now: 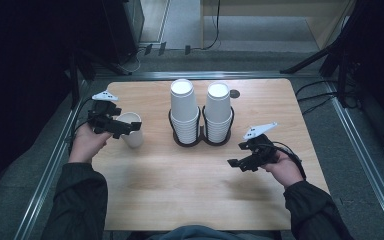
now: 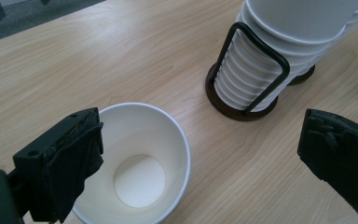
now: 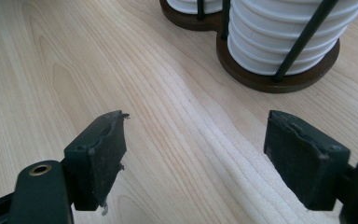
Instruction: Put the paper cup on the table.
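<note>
High view: unmarked paper cup (image 1: 132, 129) beside wide-open left gripper (image 1: 122, 128); right gripper (image 1: 236, 163) open, empty.

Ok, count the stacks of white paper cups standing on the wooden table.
2: left stack of white paper cups and right stack, side by side in the black wire holder at mid-table.

Both forearms come in from the near edge in dark sleeves, each hand wrapped around a tool. The left hand (image 1: 86, 141) sits at the left, its tool (image 1: 121, 127) aimed toward the middle — jaws spread wide, nothing pinched between them. The right hand (image 1: 283, 169) holds its tool (image 1: 236, 164) low and pointing leftward, jaws likewise parted and empty. A cable trails from each tool.
</note>
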### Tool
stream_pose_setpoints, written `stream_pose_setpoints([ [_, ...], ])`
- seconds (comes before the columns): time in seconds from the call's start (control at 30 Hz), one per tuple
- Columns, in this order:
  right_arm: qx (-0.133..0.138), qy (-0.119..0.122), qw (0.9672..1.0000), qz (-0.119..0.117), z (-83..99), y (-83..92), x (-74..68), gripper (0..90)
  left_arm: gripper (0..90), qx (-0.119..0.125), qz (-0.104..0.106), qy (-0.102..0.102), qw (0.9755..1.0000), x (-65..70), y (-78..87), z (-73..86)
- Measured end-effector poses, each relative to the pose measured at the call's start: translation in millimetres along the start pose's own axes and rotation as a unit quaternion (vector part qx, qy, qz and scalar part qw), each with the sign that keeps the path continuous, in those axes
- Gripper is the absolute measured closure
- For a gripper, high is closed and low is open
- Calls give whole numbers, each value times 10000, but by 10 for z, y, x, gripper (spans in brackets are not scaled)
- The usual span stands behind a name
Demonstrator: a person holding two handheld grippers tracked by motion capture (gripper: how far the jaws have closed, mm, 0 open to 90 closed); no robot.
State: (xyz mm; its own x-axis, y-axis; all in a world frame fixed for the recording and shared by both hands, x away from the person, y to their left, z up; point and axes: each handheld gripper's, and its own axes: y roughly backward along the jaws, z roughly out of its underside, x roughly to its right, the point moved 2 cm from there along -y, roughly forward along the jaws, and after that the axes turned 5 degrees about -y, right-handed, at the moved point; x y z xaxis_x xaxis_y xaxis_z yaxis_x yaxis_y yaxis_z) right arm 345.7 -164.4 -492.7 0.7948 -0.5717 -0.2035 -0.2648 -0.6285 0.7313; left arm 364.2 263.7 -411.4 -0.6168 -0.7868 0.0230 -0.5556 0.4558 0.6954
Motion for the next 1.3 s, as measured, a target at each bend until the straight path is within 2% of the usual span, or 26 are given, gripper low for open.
stream_pose_setpoints([
  [0.13,13,3,10000,-23,-24,-12,0,210,4,-31,81,-128,9999,113,-27,-19],
  [0.23,13,8,10000,-28,-40,-19,-2,210,4,56,139,-209,9997,160,-15,-24],
  [0.47,17,62,10000,-57,-72,-37,1,210,4,27,195,-206,9996,246,-24,-18],
  [0.5,17,80,9999,-62,-76,-38,3,210,4,55,299,-187,9994,277,-35,-11],
  [0.8,22,151,9999,-33,-87,-33,4,210,4,73,422,-281,9987,424,-109,-3],
  [0.87,18,177,9998,-23,-84,-32,3,210,4,76,535,-325,9980,447,-151,19],
  [1.07,125,200,9997,-4,-85,-5,0,210,4,137,489,-389,9980,531,-226,45],
  [1.23,187,176,9997,9,-95,12,0,211,4,199,456,-321,9982,616,-313,54],
  [1.3,207,159,9997,24,-96,18,-1,210,4,317,499,-210,9980,670,-369,68],
])
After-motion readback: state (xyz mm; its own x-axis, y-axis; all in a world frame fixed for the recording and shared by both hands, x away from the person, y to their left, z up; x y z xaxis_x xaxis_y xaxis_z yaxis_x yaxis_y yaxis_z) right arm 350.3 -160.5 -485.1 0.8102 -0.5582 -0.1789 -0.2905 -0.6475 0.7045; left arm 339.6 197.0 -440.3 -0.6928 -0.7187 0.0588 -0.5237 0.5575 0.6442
